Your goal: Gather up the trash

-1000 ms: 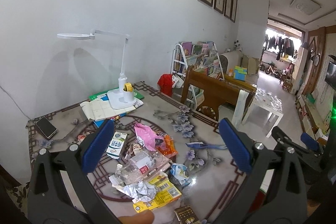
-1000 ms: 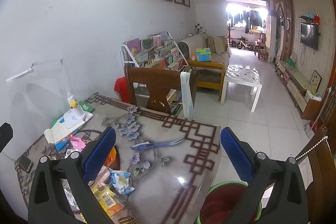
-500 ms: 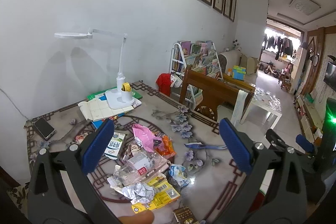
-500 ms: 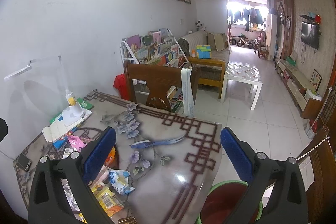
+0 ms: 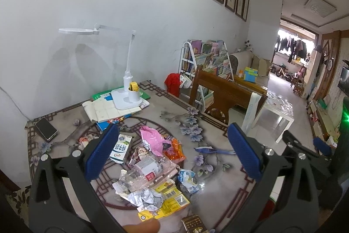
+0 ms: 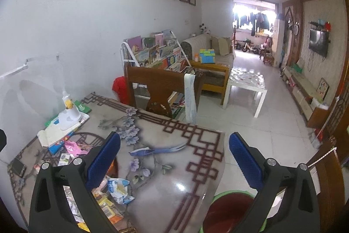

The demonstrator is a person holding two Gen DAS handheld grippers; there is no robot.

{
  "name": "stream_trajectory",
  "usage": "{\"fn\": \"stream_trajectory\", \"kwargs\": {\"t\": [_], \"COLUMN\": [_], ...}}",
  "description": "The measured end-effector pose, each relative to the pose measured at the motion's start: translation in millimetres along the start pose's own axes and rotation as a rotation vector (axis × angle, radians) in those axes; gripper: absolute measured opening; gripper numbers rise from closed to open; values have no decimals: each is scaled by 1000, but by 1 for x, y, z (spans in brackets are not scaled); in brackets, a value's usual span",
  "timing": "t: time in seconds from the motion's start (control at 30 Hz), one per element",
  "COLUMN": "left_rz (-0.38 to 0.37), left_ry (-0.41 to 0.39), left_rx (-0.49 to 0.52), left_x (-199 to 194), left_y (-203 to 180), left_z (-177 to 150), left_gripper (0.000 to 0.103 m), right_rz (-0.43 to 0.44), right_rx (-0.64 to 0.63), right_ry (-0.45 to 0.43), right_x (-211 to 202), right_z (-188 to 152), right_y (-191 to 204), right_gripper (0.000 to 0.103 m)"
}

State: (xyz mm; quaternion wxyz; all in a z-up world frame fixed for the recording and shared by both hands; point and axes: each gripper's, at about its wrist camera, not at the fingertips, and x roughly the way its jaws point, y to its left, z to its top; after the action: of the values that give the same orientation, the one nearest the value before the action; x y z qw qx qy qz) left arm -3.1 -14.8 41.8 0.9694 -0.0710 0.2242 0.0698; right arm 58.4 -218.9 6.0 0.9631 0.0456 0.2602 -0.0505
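A: How does the left gripper (image 5: 172,152) stand?

B: Its blue-padded jaws are spread wide, nothing between them, above the patterned table (image 5: 218,195). Directly beneath the gap lies the trash heap: a crushed clear plastic bottle (image 5: 146,174), with crumpled foil (image 5: 146,199) and a yellow snack wrapper (image 5: 168,202) nearer the camera. Beside the left finger sits a small milk carton (image 5: 121,148); just beyond the bottle, a pink plastic bag (image 5: 152,140) and an orange wrapper (image 5: 175,149). A blue-and-white packet (image 5: 186,179) lies toward the right finger.

A: Farther out?

B: Ahead-left, a white desk lamp (image 5: 126,97) stands on papers, and a phone (image 5: 46,129) lies far left near the table's edge.

A: And the right gripper (image 6: 174,161)?

B: Also wide apart and empty, over bare tabletop. The same blue-and-white packet shows just inside its left finger, with the heap mostly hidden behind that finger. Below its right finger, off the table's edge, is a bucket (image 6: 231,209), green-rimmed with a red inside. Ahead stands a wooden chair (image 6: 161,88).
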Motion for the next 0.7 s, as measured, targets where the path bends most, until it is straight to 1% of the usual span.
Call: {"fn": "stream_trajectory", "kwargs": {"t": [0.1, 0.43, 0.53, 0.7], "left_rz": [7, 15, 18, 16], "left_ry": [2, 27, 36, 41], "left_rx": [-11, -22, -23, -26], "left_x": [2, 8, 9, 10], "left_y": [3, 8, 8, 9], "left_z": [-2, 0, 0, 1], "left_gripper": [98, 98, 98, 98], "right_rz": [-23, -52, -68, -69], "right_rx": [-19, -43, -51, -53], "right_ry": [-4, -14, -37, -48], "right_x": [-4, -14, -22, -27], "right_z": [3, 14, 17, 23], "right_y": [2, 10, 9, 11], "right_gripper": [96, 96, 96, 96]}}
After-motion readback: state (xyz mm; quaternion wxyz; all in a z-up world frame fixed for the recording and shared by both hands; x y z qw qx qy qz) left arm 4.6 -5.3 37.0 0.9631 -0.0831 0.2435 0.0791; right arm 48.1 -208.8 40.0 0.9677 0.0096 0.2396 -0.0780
